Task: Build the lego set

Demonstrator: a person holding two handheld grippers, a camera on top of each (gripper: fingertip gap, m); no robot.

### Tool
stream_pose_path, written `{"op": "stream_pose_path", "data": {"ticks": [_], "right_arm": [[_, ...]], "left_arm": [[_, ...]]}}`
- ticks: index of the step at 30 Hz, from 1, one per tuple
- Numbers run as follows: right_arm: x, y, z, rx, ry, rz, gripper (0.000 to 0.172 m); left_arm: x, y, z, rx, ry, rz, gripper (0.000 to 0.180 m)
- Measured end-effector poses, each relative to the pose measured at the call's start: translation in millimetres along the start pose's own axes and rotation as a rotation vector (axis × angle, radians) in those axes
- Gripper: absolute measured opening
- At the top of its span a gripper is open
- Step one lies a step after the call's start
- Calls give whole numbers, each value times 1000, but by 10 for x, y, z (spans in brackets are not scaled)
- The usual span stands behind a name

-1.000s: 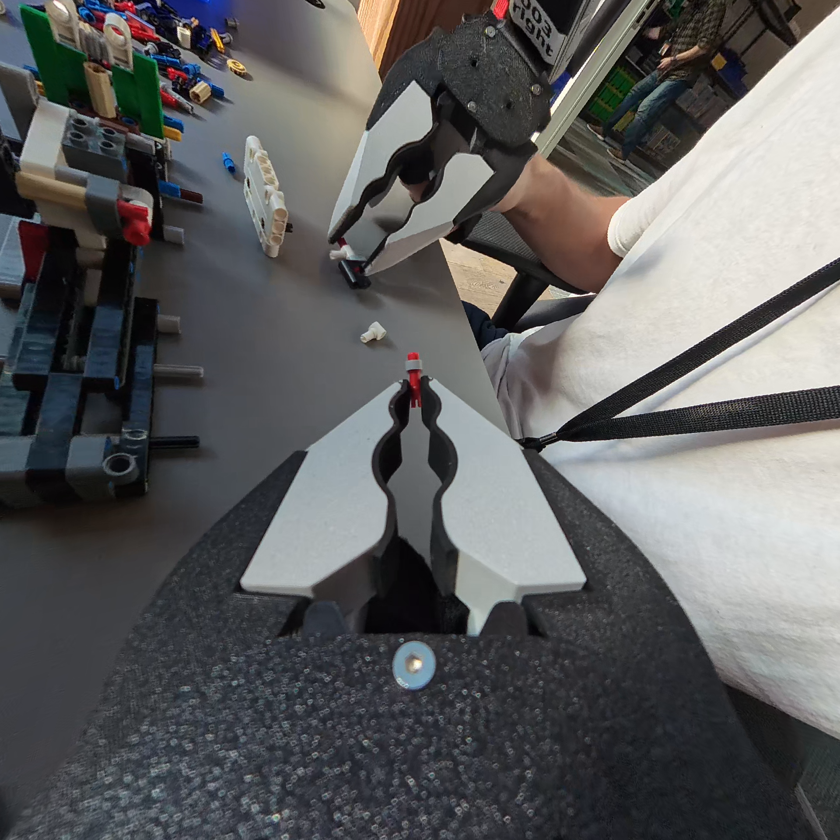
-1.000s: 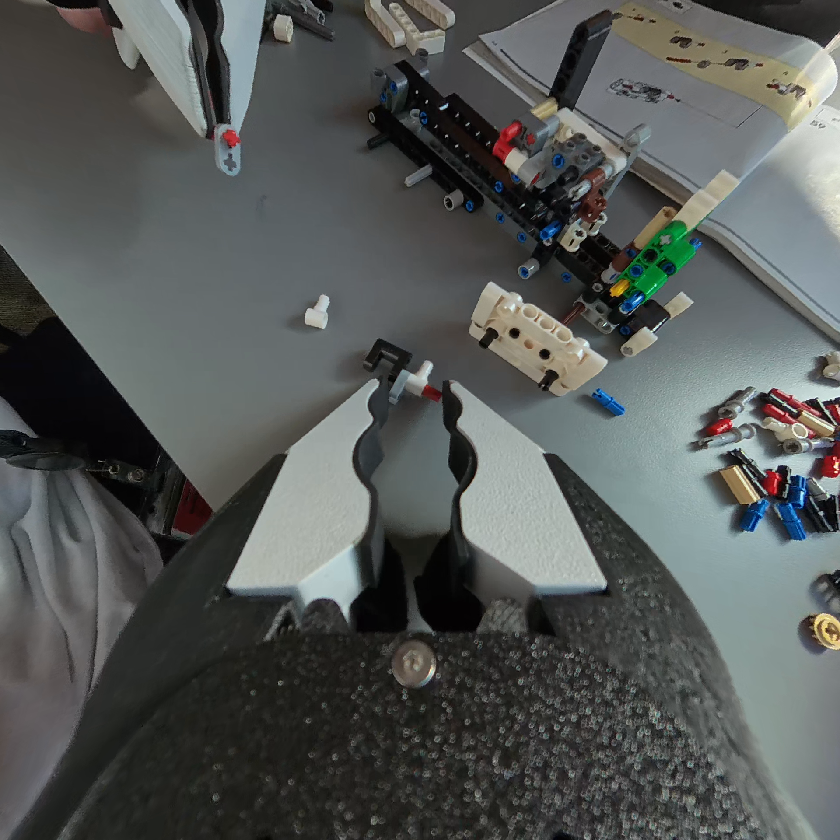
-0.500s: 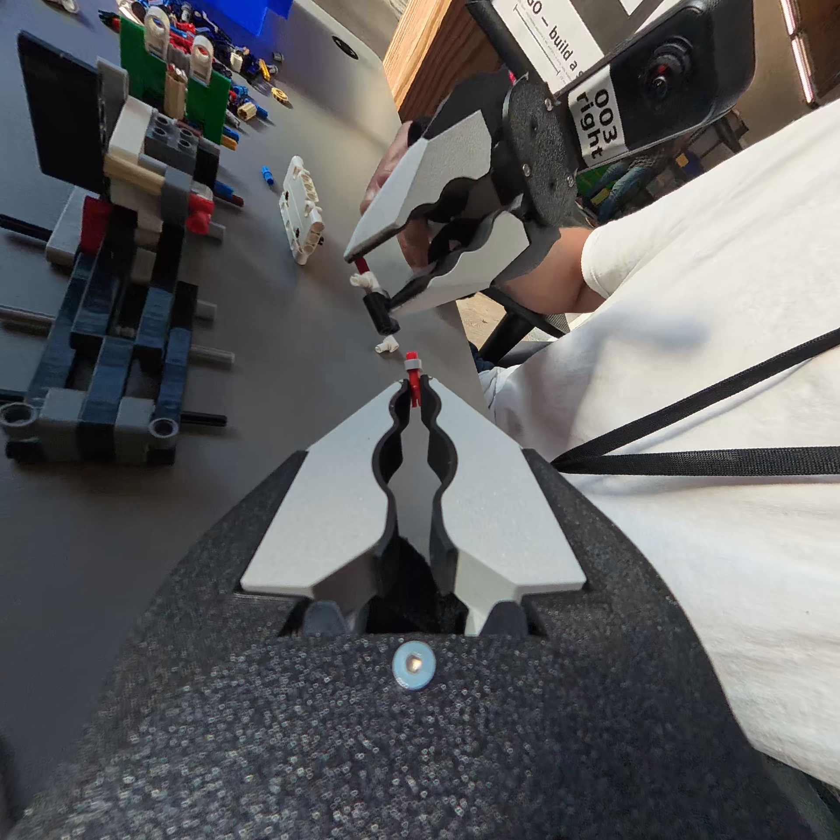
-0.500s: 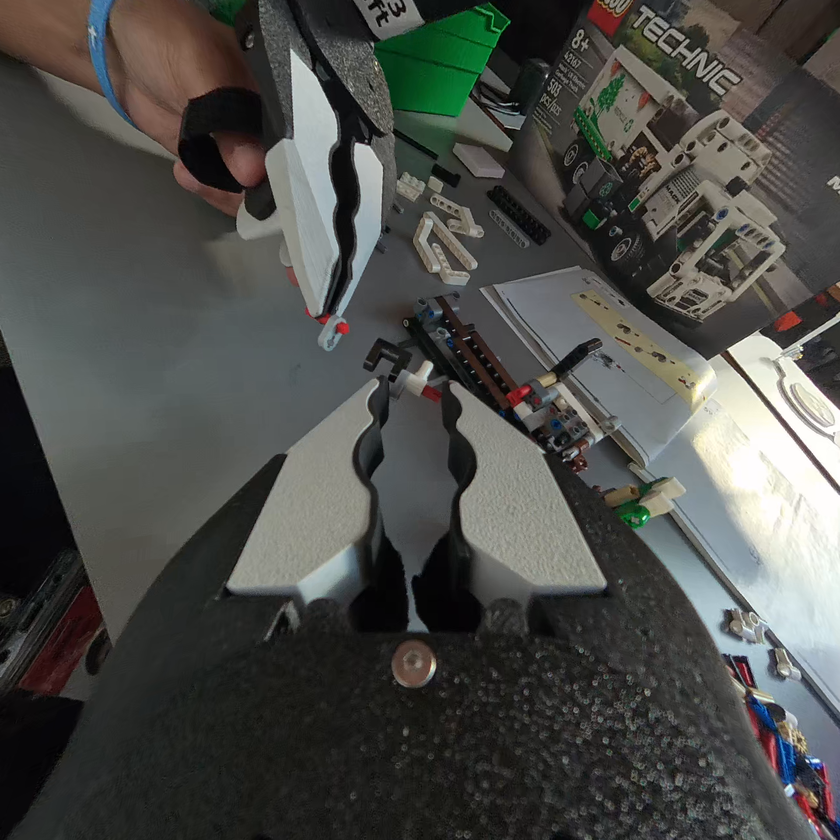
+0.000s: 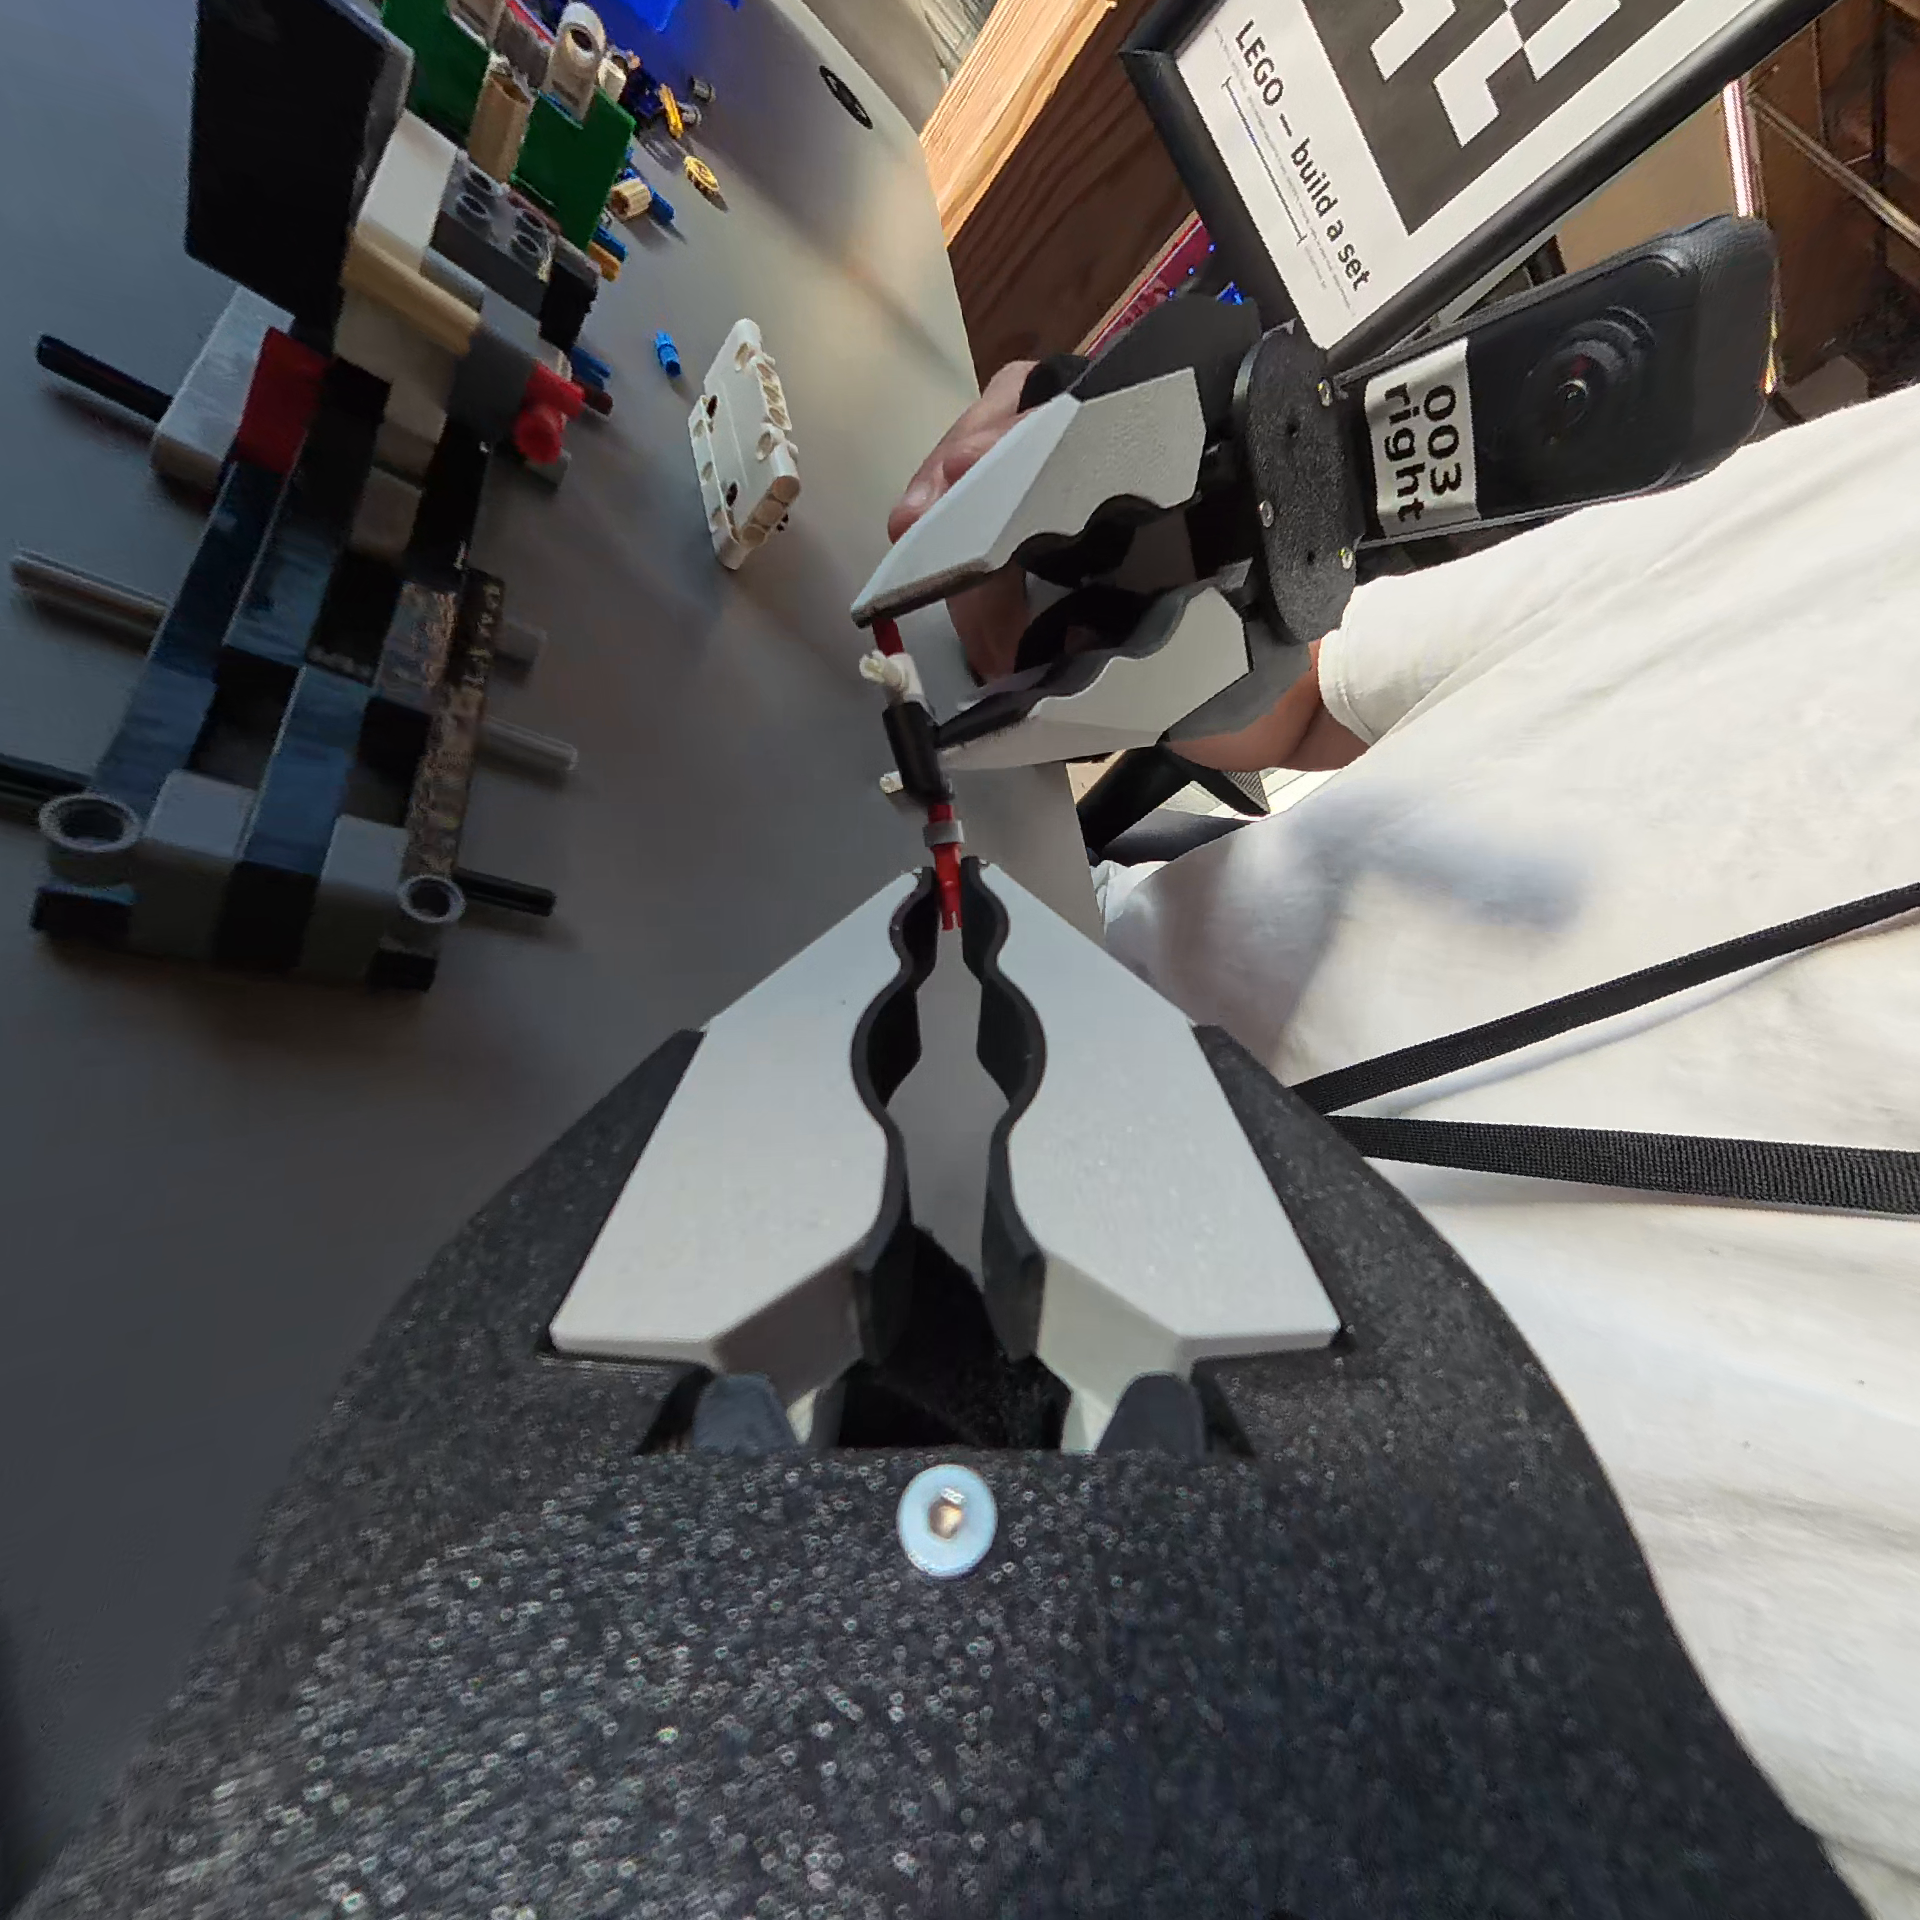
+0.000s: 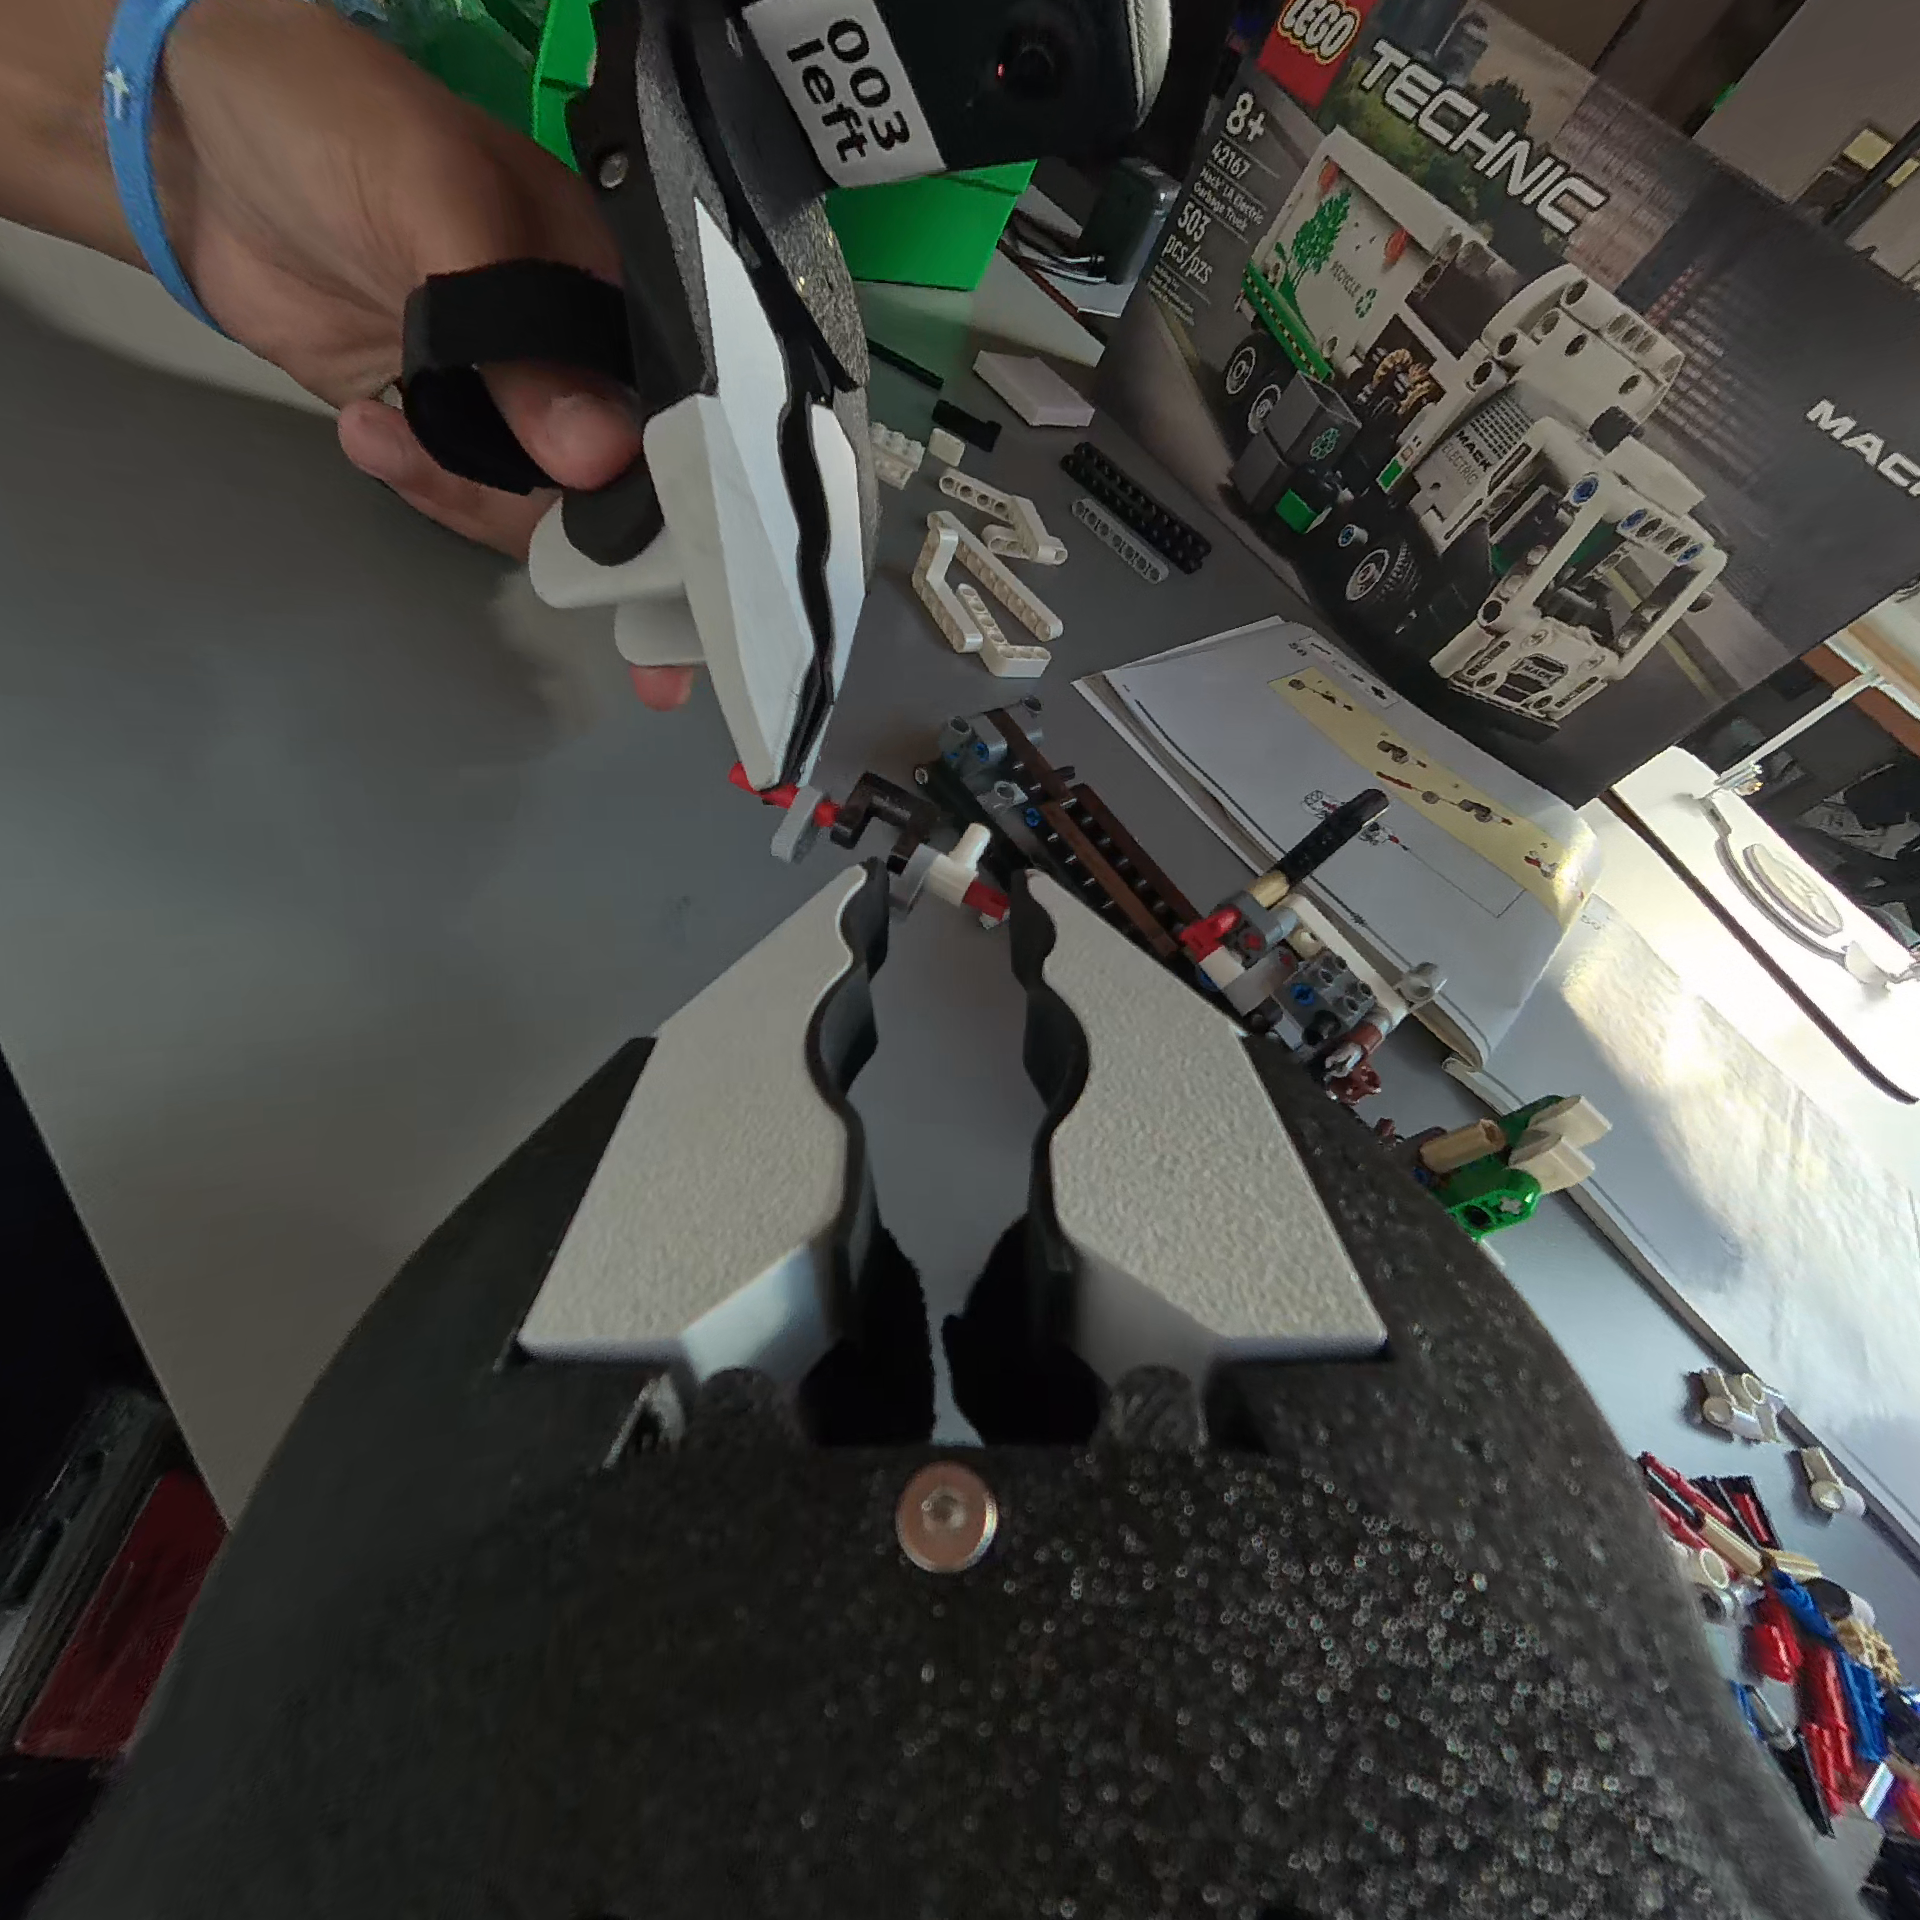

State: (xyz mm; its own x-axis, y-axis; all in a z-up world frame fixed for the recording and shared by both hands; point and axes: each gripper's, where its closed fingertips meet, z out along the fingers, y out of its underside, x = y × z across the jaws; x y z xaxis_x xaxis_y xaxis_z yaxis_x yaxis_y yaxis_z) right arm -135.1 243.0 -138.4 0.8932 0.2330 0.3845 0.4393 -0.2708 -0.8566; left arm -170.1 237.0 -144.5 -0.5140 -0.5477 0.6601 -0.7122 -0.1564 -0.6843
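Jaws of the left gripper pinch a red axle bearing a small grey piece, its tip meeting at twelve o'clock the black connector of a small red-white-black assembly clamped in the right gripper, above the grey table.

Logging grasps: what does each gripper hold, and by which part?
Left gripper: red axle, pinched at its near end. Right gripper: small assembly, clamped end to end, grey disc to red axle tip.
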Motion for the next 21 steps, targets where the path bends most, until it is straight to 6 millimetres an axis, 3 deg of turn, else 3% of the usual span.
{"op": "stream_pose_path", "data": {"ticks": [1,21], "right_arm": [[-5,-13,1,7,-2,-2,22],[-45,-45,10,-8,84,-105,22]], "left_arm": [[1,3,3,-2,-3,4,1],[-5,17,8,-7,-2,-13,1]]}}
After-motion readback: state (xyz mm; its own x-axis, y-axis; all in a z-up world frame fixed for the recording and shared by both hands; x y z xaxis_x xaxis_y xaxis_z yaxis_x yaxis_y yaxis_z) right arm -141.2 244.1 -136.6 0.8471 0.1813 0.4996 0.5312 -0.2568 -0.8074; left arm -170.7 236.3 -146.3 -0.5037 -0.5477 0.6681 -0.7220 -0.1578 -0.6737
